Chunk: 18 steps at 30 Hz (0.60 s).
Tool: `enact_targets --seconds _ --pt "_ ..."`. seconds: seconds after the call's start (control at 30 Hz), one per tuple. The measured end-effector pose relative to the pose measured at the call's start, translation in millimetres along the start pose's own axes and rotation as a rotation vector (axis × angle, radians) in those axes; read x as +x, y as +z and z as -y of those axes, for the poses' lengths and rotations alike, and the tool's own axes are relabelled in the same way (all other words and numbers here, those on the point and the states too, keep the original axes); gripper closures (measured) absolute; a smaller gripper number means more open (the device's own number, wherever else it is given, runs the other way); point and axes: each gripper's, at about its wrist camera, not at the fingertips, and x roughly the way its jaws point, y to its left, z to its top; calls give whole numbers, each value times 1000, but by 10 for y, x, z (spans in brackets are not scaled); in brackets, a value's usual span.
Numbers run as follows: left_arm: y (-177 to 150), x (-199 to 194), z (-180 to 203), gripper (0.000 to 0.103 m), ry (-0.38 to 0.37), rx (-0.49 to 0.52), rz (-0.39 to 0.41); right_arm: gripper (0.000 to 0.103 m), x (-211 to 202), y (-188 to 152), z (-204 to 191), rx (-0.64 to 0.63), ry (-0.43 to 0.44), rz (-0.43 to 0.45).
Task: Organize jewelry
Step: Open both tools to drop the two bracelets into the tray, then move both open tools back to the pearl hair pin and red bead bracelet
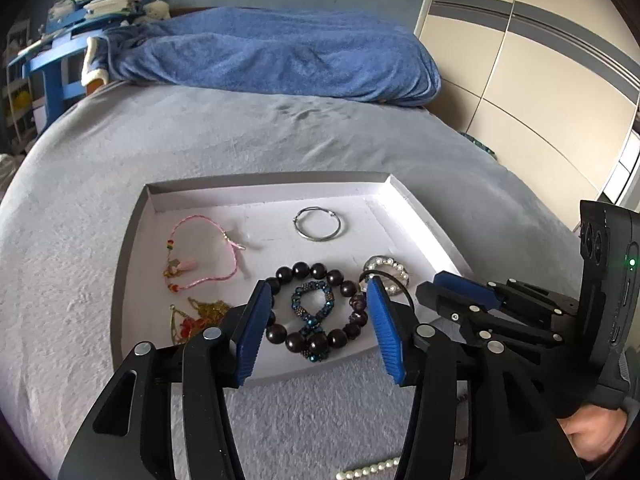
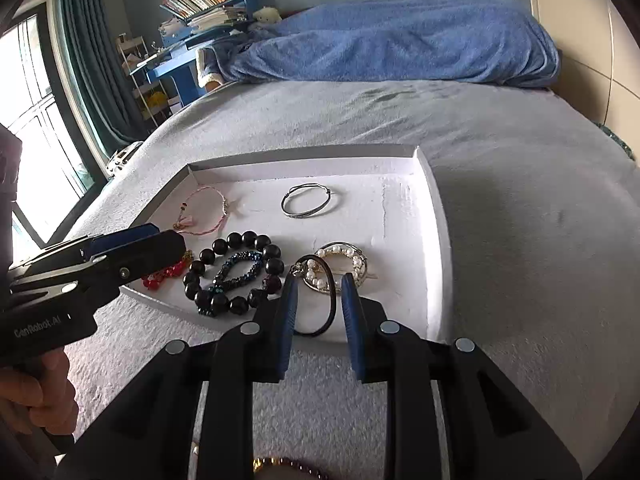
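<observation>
A white shallow tray point(image 1: 416, 216) point(image 2: 434, 216) lies on the grey bed. In it are a pink cord bracelet point(image 1: 202, 254) point(image 2: 208, 210), a silver bangle point(image 1: 319, 224) point(image 2: 306, 202), a dark bead bracelet point(image 1: 304, 276) point(image 2: 240, 244) ringing a blue beaded one point(image 1: 312, 304) point(image 2: 236, 270), a pearl hair tie point(image 1: 386, 270) point(image 2: 340, 266) and red-gold earrings point(image 1: 198, 318) point(image 2: 164, 276). My left gripper point(image 1: 318, 304) is open over the dark bead bracelet. My right gripper point(image 2: 318, 292) is open around the hair tie's black elastic loop point(image 2: 326, 300).
A blue blanket point(image 1: 280, 52) lies across the bed's far end. A wardrobe point(image 1: 540, 60) stands on the right, blue shelves point(image 2: 192, 36) and a window point(image 2: 32, 120) on the left. A pearl strand point(image 1: 368, 470) and a bead bracelet point(image 2: 288, 466) lie on the bed near me.
</observation>
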Motion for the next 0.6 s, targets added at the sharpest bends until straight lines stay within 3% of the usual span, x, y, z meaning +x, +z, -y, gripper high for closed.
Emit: enact_targets --seconds 0.1,0.33,0.6 --pt "-69 -106 19 38 10 8 38 65 -81 -48 -20 -11 -2 29" --pt "-276 -359 27 18 19 11 120 48 -267 -194 -90 -64 -18 87" --pt "-575 -580 -85 12 86 -9 149 26 -468 -354 -114 -79 -22 149"
